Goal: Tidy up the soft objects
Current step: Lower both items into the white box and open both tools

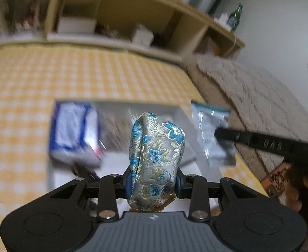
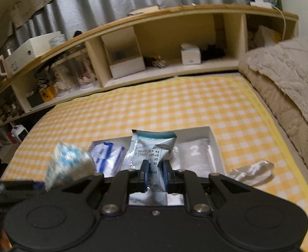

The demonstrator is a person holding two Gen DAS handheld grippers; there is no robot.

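My left gripper (image 1: 152, 183) is shut on a blue floral brocade pouch (image 1: 157, 153), held upright above the white box (image 1: 116, 104) on the yellow checked bed cover. The same pouch (image 2: 70, 166) shows blurred at the left of the right wrist view. My right gripper (image 2: 155, 175) is shut on a silver sachet with a teal top (image 2: 152, 147), held over the box's (image 2: 213, 135) middle. That sachet (image 1: 210, 134) appears to the right of the pouch in the left wrist view. Inside the box lie a blue-and-white pack (image 1: 74, 130) and a white pouch marked 2 (image 2: 195, 153).
A crumpled clear wrapper (image 2: 252, 171) lies on the cover right of the box. A beige fluffy blanket (image 2: 290, 79) is piled along the right side. A wooden headboard shelf (image 2: 174, 42) with boxes runs behind the bed. A green bottle (image 1: 235, 17) stands on top of it.
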